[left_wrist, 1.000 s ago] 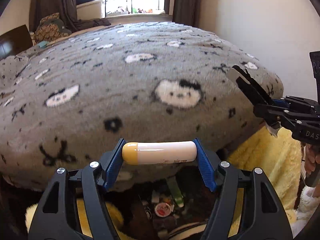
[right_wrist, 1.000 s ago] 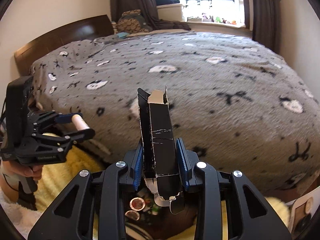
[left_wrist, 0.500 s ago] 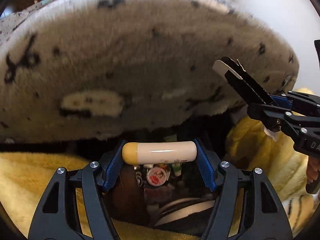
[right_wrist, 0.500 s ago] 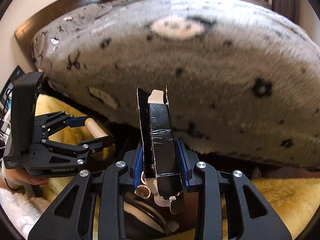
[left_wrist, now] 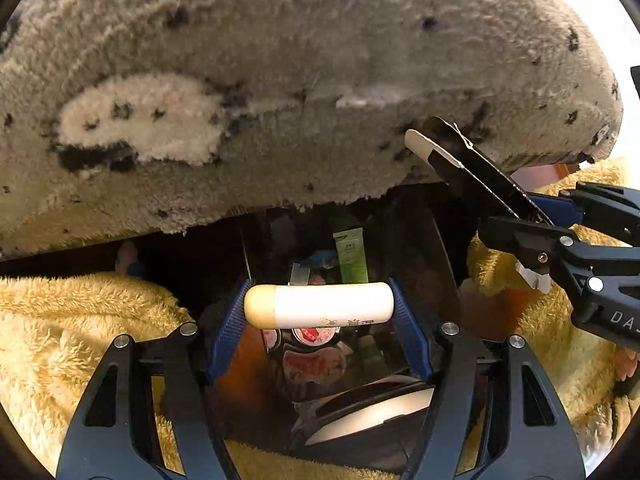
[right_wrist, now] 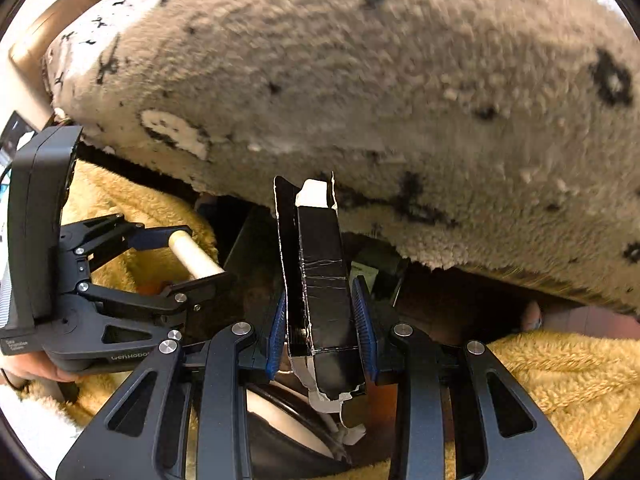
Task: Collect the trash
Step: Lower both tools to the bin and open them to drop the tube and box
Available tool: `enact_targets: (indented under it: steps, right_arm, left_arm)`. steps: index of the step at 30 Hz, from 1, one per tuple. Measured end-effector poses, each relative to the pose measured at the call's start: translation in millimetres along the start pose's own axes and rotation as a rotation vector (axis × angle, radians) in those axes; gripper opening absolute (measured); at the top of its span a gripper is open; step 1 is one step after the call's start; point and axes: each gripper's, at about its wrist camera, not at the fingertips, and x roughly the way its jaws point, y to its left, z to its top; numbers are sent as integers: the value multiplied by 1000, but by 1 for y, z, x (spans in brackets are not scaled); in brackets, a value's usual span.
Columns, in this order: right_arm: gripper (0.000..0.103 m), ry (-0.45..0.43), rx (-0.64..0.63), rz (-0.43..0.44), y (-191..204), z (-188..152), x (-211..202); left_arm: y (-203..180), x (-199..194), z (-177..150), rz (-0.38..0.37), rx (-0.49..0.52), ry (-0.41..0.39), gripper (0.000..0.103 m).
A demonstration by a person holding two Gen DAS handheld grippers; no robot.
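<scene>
My left gripper (left_wrist: 320,306) is shut on a white tube with a cream cap (left_wrist: 320,305), held crosswise between the blue pads. It also shows in the right wrist view, where the left gripper (right_wrist: 188,256) grips the same tube (right_wrist: 194,257) at the left. My right gripper (right_wrist: 320,316) is shut on a torn black carton (right_wrist: 320,276) standing upright between its pads. In the left wrist view that carton (left_wrist: 472,168) sticks up at the right. Both grippers hang over a black-lined trash bin (left_wrist: 416,248) with wrappers (left_wrist: 352,256) inside.
A grey fleece bed blanket (left_wrist: 300,80) with white and black patterns overhangs the bin from behind. Yellow fluffy fabric (left_wrist: 60,332) lies on both sides of the bin. A hand (right_wrist: 36,368) holds the left gripper's handle.
Both grippers have come down and tilted steeply from above the bed toward the bin below its edge. The room and window have left view. Both grips are unchanged.
</scene>
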Motion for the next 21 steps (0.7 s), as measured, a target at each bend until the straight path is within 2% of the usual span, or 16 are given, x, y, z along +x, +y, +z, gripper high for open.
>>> enact_targets:
  steps: [7, 14, 17, 21]
  right_arm:
    - [34, 25, 37, 19, -8, 4, 13]
    - [44, 45, 51, 29, -10, 1, 22]
    - [52, 35, 71, 30, -13, 1, 21]
    - [54, 21, 91, 34, -18, 0, 14]
  left_arm:
    - [4, 9, 1, -28, -14, 29, 65]
    - [4, 24, -1, -22, -24, 74, 65]
    - [5, 22, -1, -14, -32, 66, 72]
    - [6, 15, 0, -10, -34, 55, 74]
